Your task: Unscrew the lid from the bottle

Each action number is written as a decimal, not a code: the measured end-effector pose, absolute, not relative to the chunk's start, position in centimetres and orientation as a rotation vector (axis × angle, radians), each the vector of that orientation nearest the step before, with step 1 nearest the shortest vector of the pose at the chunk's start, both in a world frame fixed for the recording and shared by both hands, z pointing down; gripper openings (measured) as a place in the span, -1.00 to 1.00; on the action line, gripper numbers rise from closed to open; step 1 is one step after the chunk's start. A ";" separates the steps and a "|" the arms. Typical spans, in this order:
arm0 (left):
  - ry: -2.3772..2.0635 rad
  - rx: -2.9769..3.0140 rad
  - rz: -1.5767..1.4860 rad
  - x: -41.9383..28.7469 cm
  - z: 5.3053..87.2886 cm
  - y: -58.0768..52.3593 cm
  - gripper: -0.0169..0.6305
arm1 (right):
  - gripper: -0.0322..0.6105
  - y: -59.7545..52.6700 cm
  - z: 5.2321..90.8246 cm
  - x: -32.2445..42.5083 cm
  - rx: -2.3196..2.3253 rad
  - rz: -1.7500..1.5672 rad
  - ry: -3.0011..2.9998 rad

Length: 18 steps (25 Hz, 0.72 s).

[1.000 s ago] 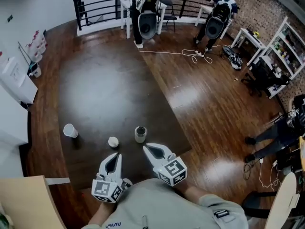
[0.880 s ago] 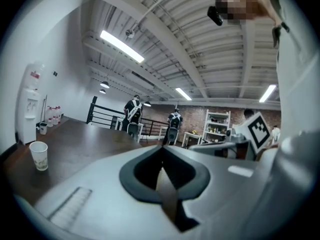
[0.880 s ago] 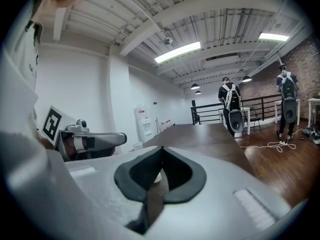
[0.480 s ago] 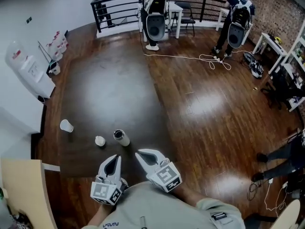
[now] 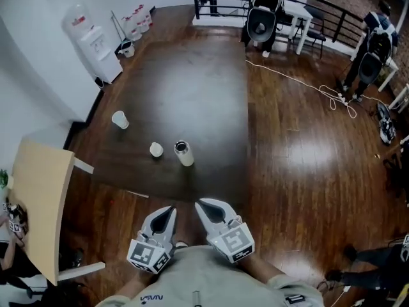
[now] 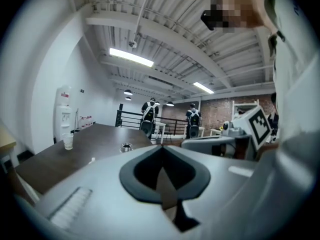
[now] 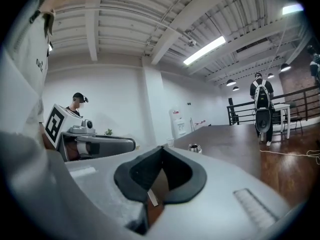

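A small metal bottle [image 5: 183, 153] stands on the dark table [image 5: 192, 82], its top dark as if uncovered. A small white round piece [image 5: 156, 149] lies just left of it, and a paper cup [image 5: 119, 119] stands farther left. My left gripper [image 5: 167, 211] and right gripper [image 5: 203, 204] hang side by side close to my body, short of the table's near edge, both shut and empty. The bottle [image 6: 126, 147] and the cup [image 6: 68, 141] show small in the left gripper view. In the right gripper view the bottle [image 7: 194, 147] sits far ahead.
A pale wooden table [image 5: 38, 197] stands at the left. At the back left, a water dispenser [image 5: 89, 40] is against the wall. Two people with backpacks [image 5: 265, 15] [image 5: 374, 50] stand by a railing beyond the table. A white cable [image 5: 307, 85] lies on the floor.
The head view has swung round. The table, bottle and cup now lie farther ahead of both grippers. Both grippers stayed shut and close together.
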<state>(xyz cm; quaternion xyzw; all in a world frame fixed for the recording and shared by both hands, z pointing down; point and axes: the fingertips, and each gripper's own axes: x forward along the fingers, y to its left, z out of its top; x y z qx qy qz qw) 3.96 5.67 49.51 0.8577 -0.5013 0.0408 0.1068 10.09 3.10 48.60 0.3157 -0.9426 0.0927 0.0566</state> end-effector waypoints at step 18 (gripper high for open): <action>-1.851 2.319 -0.118 -4.6 47.6 20.0 -0.94 | -0.89 14.1 47.2 3.7 0.714 0.107 -2.818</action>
